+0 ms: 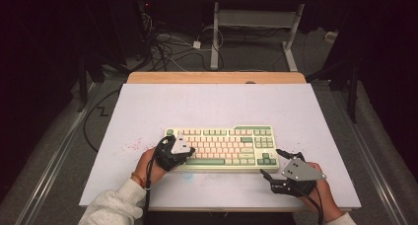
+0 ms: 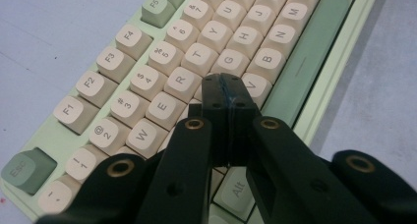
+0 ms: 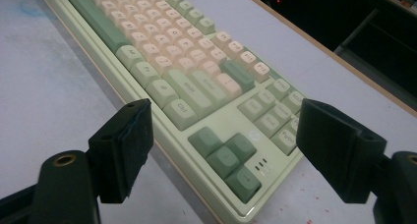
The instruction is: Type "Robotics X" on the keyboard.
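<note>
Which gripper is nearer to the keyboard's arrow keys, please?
Right. The right gripper hovers open just beside the arrow keys; the left gripper sits shut over the letter keys at the keyboard's far end.

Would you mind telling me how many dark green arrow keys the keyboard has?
4. On the keyboard, the arrow keys sit at its near right corner: one on top, three in a row beneath, between the open right gripper jaws.

The high view is soft and low in detail, with an evenly lit white table (image 1: 148, 111) against a near-black room. Shadows beneath the keyboard (image 1: 222, 147) are faint. In the left gripper view, key legends read sharply while the near black jaws blur. The right gripper view is hazier, its far keys out of focus.
</note>
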`<state>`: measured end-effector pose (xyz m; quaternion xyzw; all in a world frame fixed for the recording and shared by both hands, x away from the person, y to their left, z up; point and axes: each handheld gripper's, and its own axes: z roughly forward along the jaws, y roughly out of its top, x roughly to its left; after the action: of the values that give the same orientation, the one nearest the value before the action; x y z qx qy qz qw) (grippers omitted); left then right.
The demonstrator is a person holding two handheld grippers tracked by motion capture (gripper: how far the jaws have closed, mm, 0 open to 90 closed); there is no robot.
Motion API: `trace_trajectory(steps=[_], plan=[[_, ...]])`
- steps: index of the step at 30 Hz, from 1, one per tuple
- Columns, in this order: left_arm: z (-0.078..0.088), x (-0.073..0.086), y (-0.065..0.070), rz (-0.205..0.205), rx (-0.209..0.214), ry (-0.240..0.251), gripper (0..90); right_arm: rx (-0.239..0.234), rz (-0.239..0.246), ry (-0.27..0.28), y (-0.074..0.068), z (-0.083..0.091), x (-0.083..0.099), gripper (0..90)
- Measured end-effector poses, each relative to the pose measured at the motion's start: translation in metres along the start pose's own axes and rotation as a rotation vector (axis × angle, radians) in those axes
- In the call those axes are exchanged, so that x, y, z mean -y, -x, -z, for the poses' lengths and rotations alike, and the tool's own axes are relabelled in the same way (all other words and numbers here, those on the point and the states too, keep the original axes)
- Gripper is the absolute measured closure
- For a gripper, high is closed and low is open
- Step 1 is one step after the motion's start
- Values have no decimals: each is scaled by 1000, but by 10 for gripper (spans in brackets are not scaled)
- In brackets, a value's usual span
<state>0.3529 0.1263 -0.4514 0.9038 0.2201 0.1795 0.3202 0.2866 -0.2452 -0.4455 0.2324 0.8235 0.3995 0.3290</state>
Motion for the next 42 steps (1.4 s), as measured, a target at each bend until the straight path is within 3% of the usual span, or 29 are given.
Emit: trace_trajectory(steps=[11,31,39,42], plan=[[6,0,0,5,-14,41,873,-3,2,2,-1,0,0,228],[14,4,0,-2,-25,68,839,-6,2,1,-1,0,0,228],[17,7,0,-15,-46,82,740,-4,0,2,0,0,0,235],[17,8,1,-30,-59,76,623,-2,0,2,0,0,0,235]])
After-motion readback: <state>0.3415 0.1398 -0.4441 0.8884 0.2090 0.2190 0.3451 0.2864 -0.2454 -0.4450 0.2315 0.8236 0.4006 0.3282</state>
